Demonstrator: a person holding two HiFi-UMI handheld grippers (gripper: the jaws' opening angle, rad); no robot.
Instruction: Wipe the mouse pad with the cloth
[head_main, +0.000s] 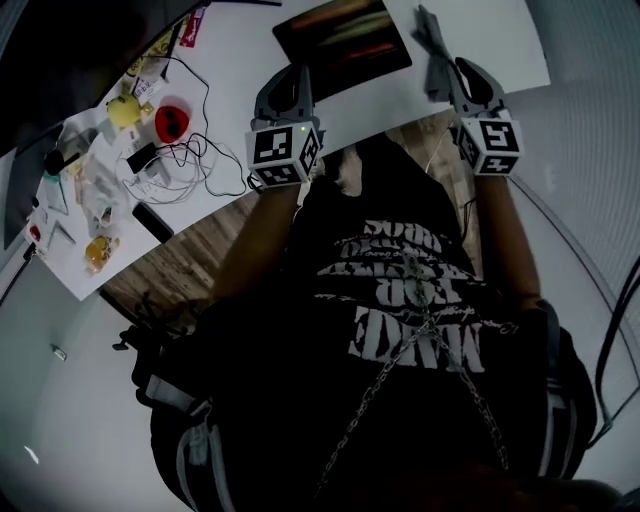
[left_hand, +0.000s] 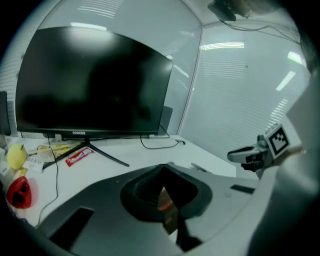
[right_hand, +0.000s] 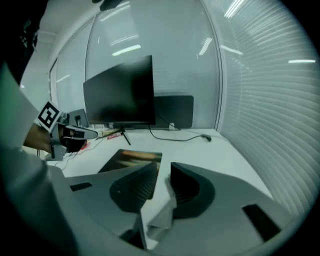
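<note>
The dark mouse pad (head_main: 342, 35) with an orange streak lies on the white desk (head_main: 240, 60), and it also shows in the right gripper view (right_hand: 132, 160). My right gripper (head_main: 462, 75) hovers at the pad's right edge. A grey cloth (head_main: 432, 45) sticks out ahead of it. In the right gripper view the jaws (right_hand: 164, 167) stand slightly apart, with bare desk showing between them. The crumpled cloth (right_hand: 162, 215) lies loose against the right pad. My left gripper (head_main: 290, 75) hangs over the desk's near edge, left of the pad. Its jaws (left_hand: 165, 172) are together with nothing held.
A black monitor (left_hand: 95, 80) on a thin stand is at the desk's back. Left of my left gripper lie a red object (head_main: 172, 120), a yellow fruit-like item (head_main: 123, 110), tangled cables (head_main: 190, 160) and small clutter. Glass walls and blinds enclose the corner.
</note>
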